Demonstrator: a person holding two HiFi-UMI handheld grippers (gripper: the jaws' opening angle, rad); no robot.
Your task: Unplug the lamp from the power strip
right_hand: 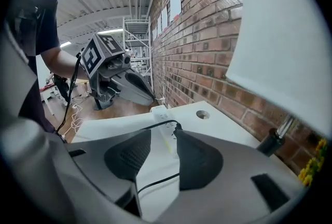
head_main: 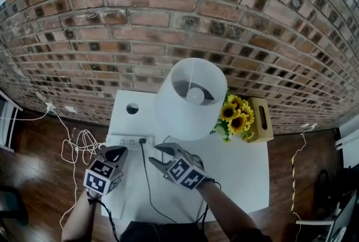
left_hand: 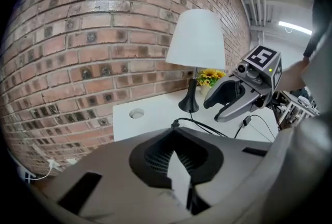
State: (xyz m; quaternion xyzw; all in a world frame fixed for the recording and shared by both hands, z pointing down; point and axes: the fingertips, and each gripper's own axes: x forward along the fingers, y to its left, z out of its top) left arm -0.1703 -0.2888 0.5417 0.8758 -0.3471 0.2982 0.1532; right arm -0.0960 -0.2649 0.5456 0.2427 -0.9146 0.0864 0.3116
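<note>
The lamp (head_main: 190,98) with a white shade stands at the back of the white table (head_main: 241,173). Its black plug (head_main: 142,140) sits in the white power strip (head_main: 124,140), and the black cable (head_main: 147,185) runs toward me. My right gripper (head_main: 156,157) is open just right of the plug. In the right gripper view the cable (right_hand: 155,184) passes between the spread jaws of the right gripper (right_hand: 168,137), untouched, with the plug (right_hand: 177,126) and strip (right_hand: 162,114) just beyond. My left gripper (head_main: 115,152) is shut at the strip's near side, with nothing seen held.
Sunflowers (head_main: 235,115) and a wooden box (head_main: 261,117) stand right of the lamp. A round cable hole (head_main: 132,108) is in the table's back left. A brick wall runs behind. White cables (head_main: 78,145) lie on the wooden floor to the left.
</note>
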